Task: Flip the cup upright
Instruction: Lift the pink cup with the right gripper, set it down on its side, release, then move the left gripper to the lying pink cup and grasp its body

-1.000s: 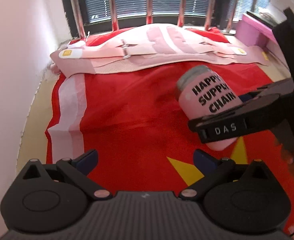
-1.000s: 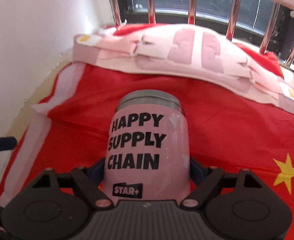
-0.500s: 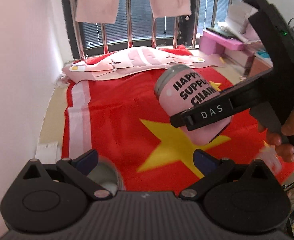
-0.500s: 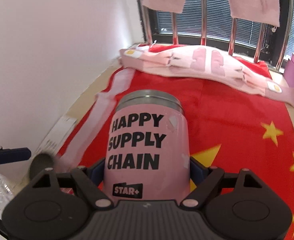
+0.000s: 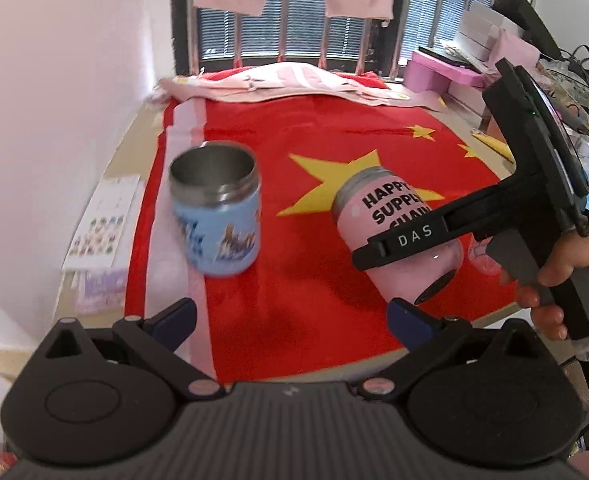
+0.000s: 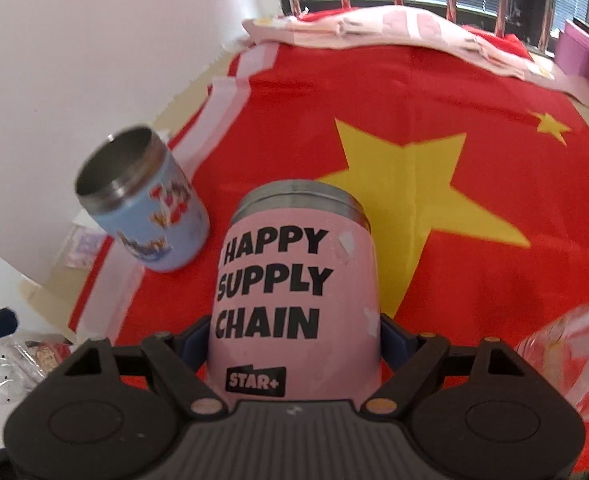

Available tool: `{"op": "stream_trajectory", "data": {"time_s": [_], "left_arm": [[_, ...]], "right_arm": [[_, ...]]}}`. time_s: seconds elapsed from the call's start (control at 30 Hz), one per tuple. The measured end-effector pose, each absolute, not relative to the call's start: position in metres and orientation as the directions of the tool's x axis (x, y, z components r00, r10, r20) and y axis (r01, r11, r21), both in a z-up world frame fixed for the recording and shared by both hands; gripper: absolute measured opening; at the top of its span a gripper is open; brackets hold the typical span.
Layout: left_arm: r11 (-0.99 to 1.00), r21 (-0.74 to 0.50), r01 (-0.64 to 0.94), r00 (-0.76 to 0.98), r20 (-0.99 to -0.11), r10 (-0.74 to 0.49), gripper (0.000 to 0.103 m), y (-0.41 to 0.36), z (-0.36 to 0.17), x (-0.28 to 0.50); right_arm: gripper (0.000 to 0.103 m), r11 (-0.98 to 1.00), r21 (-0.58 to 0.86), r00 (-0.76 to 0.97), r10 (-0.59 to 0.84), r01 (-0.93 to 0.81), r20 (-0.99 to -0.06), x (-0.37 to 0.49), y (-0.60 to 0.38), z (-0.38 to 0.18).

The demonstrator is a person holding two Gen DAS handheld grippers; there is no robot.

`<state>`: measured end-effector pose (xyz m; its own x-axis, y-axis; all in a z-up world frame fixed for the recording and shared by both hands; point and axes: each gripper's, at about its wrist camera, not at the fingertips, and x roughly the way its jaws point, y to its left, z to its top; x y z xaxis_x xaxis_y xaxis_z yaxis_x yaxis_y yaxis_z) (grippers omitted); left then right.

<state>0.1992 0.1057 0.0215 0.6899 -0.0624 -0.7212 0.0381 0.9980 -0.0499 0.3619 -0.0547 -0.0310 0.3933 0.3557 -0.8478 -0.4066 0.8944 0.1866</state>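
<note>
The pink cup (image 5: 390, 232) printed "HAPPY SUPPLY CHAIN" is held tilted above the red flag cloth (image 5: 294, 280), its steel rim pointing away and to the left. My right gripper (image 6: 294, 340) is shut on the pink cup (image 6: 294, 292), one finger on each side near its base. In the left wrist view the right gripper's black finger (image 5: 414, 236) crosses the cup's body. My left gripper (image 5: 290, 314) is open and empty, low over the cloth's near edge, with the cup ahead and to the right.
A blue cup (image 5: 218, 212) stands upright on the cloth's left side, also in the right wrist view (image 6: 146, 204). Pink fabric (image 5: 286, 84) lies at the far end by window bars. Papers (image 5: 102, 224) lie left of the cloth. A clear plastic object (image 6: 566, 352) sits right.
Both grippers have pulled back toward the near edge of the table, so the blue cup and the large star came into view. The pink cup stays gripped and tilted.
</note>
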Motion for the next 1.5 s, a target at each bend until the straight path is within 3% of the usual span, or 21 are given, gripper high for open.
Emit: {"op": "stream_trajectory", "data": {"time_s": [0.3,0.37,0.53,0.9,1.5], "left_arm": [[0.997,-0.072,-0.010,0.689,-0.723,-0.045,0.103,0.112,0.011,0.184],[0.997,-0.070,-0.014,0.695,-0.718,-0.041,0.103,0.111,0.014,0.182],[0.997,-0.074,-0.022,0.714,-0.699,-0.036,0.103,0.103,0.024,0.175],[0.994,-0.093,-0.064,0.720,-0.694,-0.018,0.103,0.071,0.021,0.176],[0.988,-0.066,-0.141,0.683,-0.728,0.049,0.103,-0.006,-0.007,0.261]], "right_arm": [[0.085,0.915,0.141,0.384,0.293,-0.378,-0.876,0.363,-0.042,-0.054],[0.093,0.905,0.145,0.416,0.321,-0.400,-0.851,0.357,-0.045,-0.044],[0.100,0.879,0.149,0.521,0.397,-0.453,-0.756,0.332,-0.067,-0.006],[0.103,0.865,0.074,0.738,0.466,-0.497,-0.488,0.259,-0.157,-0.001],[0.103,0.814,-0.044,0.757,0.517,-0.579,-0.399,0.269,-0.222,-0.019]]}}
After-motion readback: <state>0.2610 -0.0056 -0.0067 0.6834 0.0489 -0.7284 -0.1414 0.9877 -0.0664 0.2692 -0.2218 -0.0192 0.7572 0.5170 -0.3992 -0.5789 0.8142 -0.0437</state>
